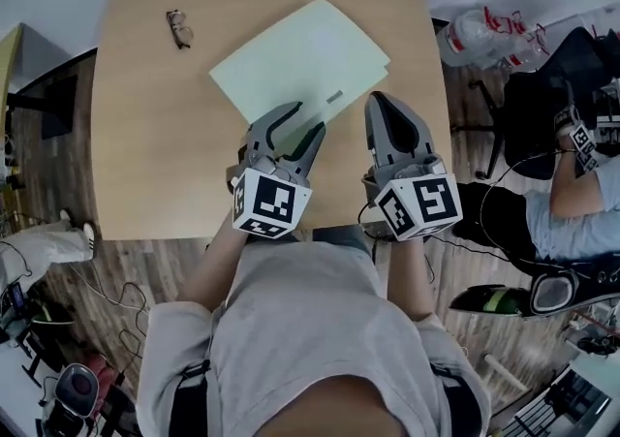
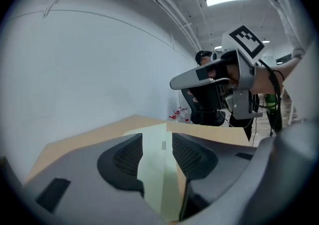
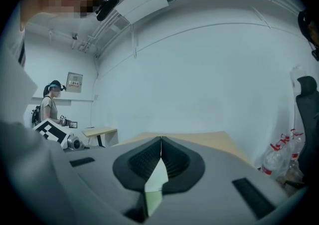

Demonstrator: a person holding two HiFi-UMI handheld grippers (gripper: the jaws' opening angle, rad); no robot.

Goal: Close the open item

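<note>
Pale-green folder (image 1: 300, 57) flat on table (image 1: 155, 135), contents hidden.

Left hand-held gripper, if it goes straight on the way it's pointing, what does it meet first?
Most likely the pale green folder, flat on the table ahead of the left hand-held gripper and showing between its open jaws.

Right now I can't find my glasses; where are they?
Head view: the glasses lie near the table's far left corner, left of the pale green folder.
</note>
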